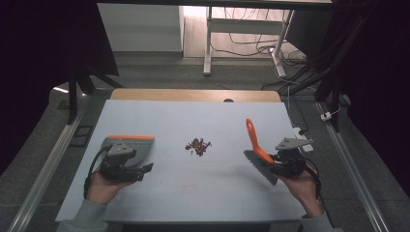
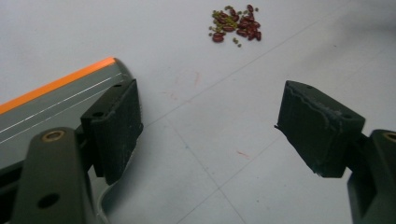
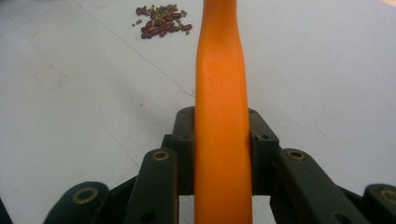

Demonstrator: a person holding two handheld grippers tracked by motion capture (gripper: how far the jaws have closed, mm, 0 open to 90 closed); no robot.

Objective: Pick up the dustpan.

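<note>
An orange-handled brush (image 1: 255, 147) stands tilted, bristles on the white table. A grey dustpan (image 1: 131, 145) (orange-edged) lies flat at the left. Between them sits a small bean pile (image 1: 197, 146).

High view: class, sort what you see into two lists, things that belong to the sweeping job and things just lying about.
Job in hand:
- beans, spilled mid-table
- dustpan, beside the open left gripper
- brush, its orange handle clamped in the right gripper

Lying about:
- power strip at the table's right edge
- cables on the floor
</note>
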